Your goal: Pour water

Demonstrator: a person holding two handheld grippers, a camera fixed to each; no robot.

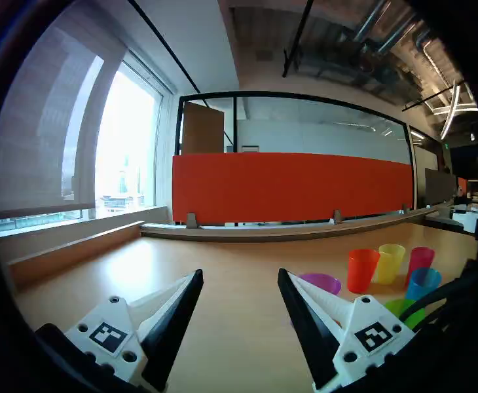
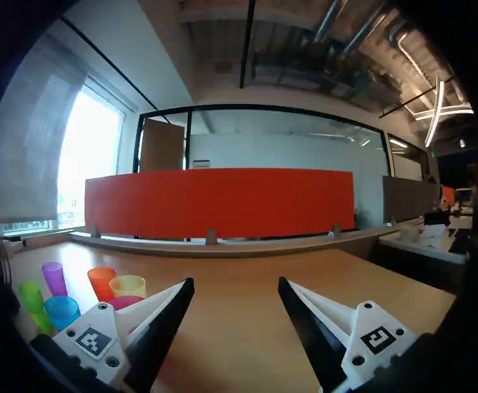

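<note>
My left hand-held gripper (image 1: 239,273) hovers level over the table (image 1: 173,252), jaws wide apart and empty, with the coloured cups (image 1: 361,268) at lower right. My right hand-held gripper (image 2: 234,283) is equally wide and empty, the coloured cups (image 2: 101,283) at lower left.

Daylight is pouring through the window (image 1: 124,164) at left; an orange partition (image 1: 291,187) is spanning the centre behind the wooden desk (image 1: 239,262).

left gripper (image 1: 239,278) level, jaws spread wide, right gripper (image 2: 236,285) likewise, both holding nothing
</note>
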